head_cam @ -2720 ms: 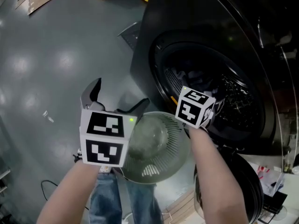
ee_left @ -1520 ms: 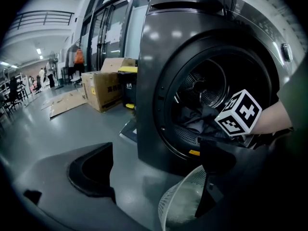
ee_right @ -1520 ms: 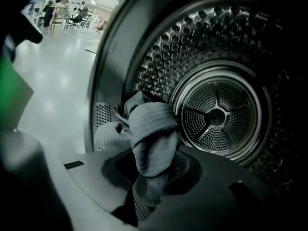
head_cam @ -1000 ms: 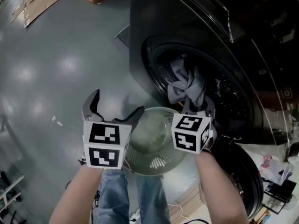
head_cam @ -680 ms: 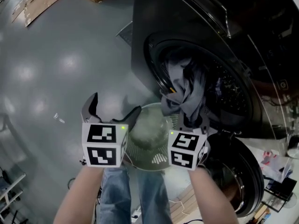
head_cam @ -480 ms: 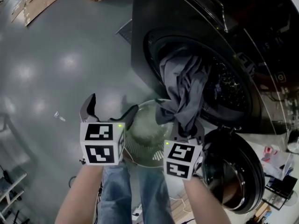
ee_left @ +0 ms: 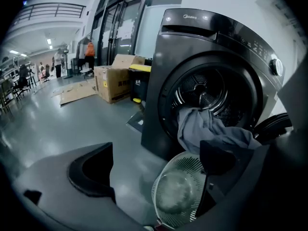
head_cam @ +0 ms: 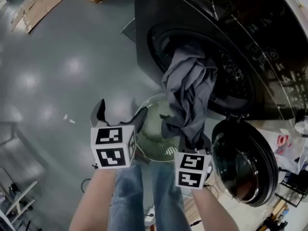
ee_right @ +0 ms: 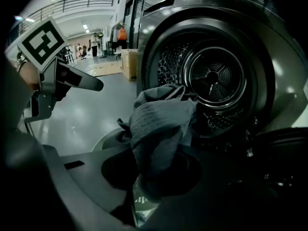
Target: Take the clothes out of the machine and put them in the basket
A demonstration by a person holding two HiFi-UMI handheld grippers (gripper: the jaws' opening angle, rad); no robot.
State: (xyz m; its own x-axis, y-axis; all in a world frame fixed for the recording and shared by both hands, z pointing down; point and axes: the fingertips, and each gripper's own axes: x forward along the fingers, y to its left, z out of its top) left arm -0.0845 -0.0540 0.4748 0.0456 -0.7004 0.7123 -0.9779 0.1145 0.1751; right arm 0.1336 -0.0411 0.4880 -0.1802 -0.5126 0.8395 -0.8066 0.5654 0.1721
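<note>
A grey garment (head_cam: 187, 95) hangs out of the dark washing machine's (head_cam: 159, 18) round opening, over the pale round basket (head_cam: 154, 146) on the floor. My right gripper (head_cam: 195, 142) is shut on the garment's lower end, and the cloth (ee_right: 159, 124) bunches between its jaws (ee_right: 151, 177). Beyond the cloth, the drum (ee_right: 211, 76) looks bare. My left gripper (head_cam: 118, 117) is open and holds nothing, just left of the basket's rim. From the left gripper view the garment (ee_left: 211, 131) drapes over the basket (ee_left: 178, 191).
The machine's round door (head_cam: 245, 162) stands swung open at the lower right, close to my right hand. Cardboard boxes (ee_left: 115, 81) and flattened cardboard (head_cam: 41, 1) lie farther off on the grey floor. My legs in jeans (head_cam: 139, 191) are below the basket.
My right gripper went from reaching into the drum to drawing back toward me, shut on the grey garment, which now trails out of the opening. The left gripper shifted slightly.
</note>
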